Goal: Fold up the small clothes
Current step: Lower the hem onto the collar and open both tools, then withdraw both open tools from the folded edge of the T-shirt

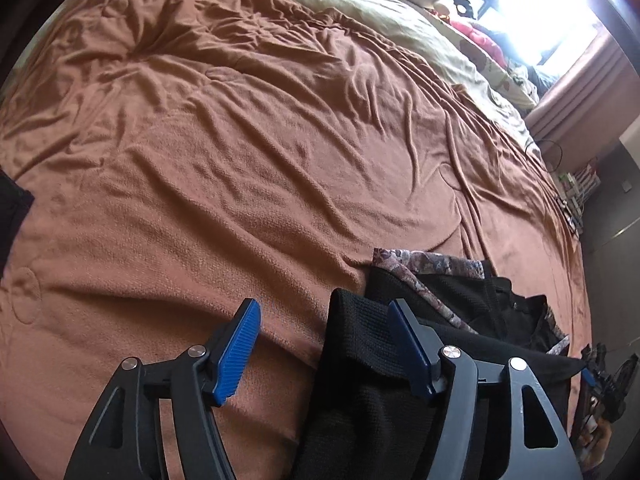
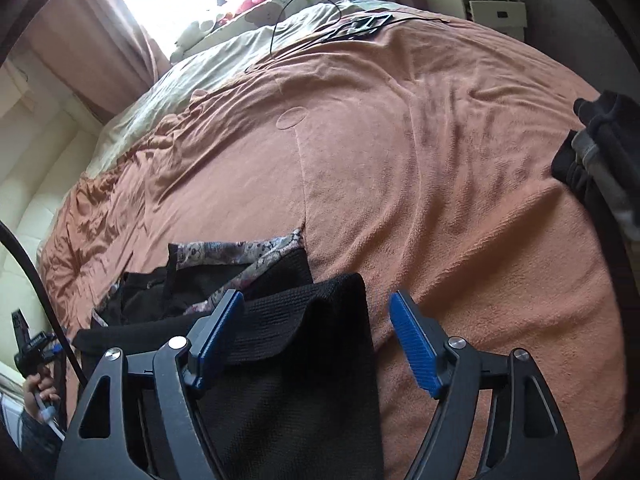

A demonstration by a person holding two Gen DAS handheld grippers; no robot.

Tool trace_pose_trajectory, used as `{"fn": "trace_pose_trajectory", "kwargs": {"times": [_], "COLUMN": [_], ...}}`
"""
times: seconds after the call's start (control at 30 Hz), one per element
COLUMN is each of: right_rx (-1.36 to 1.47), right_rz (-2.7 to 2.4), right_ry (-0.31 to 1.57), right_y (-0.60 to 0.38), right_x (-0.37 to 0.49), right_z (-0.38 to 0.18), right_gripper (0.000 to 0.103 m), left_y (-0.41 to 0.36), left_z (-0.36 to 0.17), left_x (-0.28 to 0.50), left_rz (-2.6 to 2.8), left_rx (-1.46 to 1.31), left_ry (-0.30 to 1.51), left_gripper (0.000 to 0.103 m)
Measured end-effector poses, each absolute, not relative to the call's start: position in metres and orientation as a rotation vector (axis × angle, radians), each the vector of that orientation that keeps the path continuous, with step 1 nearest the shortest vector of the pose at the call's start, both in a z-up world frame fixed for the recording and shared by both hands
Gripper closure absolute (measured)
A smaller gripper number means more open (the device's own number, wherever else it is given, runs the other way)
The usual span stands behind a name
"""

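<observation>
A wide bed fills the room, spread with a rumpled rust-brown fleece blanket (image 1: pixel 248 168), a pale quilt and soft toys up by the bright window. Near the blanket's front edge lies the small black knitted garment with a floral-patterned trim (image 1: pixel 432 308), partly gathered: one ribbed black panel is turned up and over toward the grippers, while the patterned band and the rest lie flat and creased behind it.

The left gripper (image 1: pixel 324 344) has its blue-padded jaws spread wide; the black panel sits between them, close against or under the right-hand pad, but nothing is pinched. The right gripper (image 2: pixel 320 340) is likewise released, jaws apart around the same folded-over edge.

I judge the fold begun but unfinished: one flap is over, the garment is not yet a neat flat packet. A dark and grey heap of clothes (image 2: pixel 600 160) waits at the blanket's far side, so more work seems left.
</observation>
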State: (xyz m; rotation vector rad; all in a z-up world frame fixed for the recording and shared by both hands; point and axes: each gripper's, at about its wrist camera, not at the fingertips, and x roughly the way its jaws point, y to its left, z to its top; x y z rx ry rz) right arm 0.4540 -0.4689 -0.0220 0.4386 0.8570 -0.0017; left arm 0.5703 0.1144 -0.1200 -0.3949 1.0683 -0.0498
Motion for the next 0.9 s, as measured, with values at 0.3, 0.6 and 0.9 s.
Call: {"fn": "trace_pose_trajectory", "kwargs": {"times": [0.3, 0.6, 0.9], "right_rx": [0.282, 0.123, 0.046], "right_rz": [0.026, 0.019, -0.01], "right_ry": [0.94, 1.035, 1.054], "right_y": [-0.454, -0.434, -0.421], "right_x": [0.441, 0.461, 0.501], "right_z": [-0.021, -0.033, -0.048], "right_gripper": [0.029, 0.029, 0.029], "left_y": [0.076, 0.049, 0.028], "left_z": [-0.123, -0.154, -0.172], "left_x": [0.56, 0.562, 0.586], "left_rz": [-0.155, -0.174, -0.159], "left_rx": [-0.11, 0.091, 0.249], "left_ry": [1.152, 1.243, 1.234], "left_gripper": [0.035, 0.035, 0.034]}}
